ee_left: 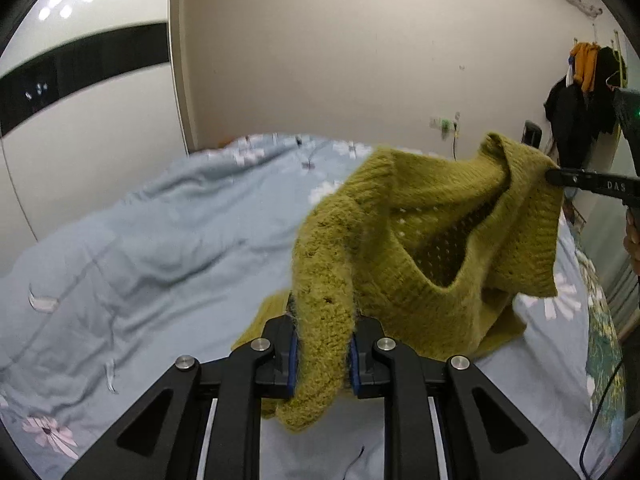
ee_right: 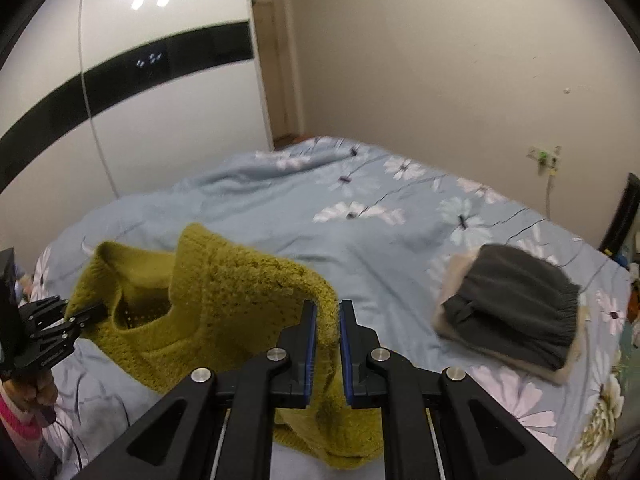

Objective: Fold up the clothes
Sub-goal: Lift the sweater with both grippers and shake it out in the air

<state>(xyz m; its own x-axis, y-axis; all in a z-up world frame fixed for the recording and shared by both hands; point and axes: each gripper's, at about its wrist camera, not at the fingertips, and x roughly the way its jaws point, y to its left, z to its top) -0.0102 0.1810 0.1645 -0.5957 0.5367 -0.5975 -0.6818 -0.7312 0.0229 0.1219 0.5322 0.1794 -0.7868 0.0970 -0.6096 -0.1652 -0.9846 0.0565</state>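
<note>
An olive-green knit sweater (ee_left: 404,236) hangs in the air above the bed, stretched between both grippers. My left gripper (ee_left: 323,316) is shut on a thick bunched edge of it. My right gripper (ee_right: 328,312) is shut on another edge of the same sweater (ee_right: 224,296). In the left wrist view the right gripper (ee_left: 554,176) pinches the sweater at the far right. In the right wrist view the left gripper (ee_right: 98,312) pinches it at the far left. The sweater's lower part droops onto the bedding.
The bed has a light blue floral duvet (ee_left: 160,240). A folded stack with a dark grey garment (ee_right: 516,304) on top lies on the bed's right side. A white wardrobe with a black stripe (ee_right: 132,80) stands left. Clothes hang on the wall (ee_left: 584,96) at right.
</note>
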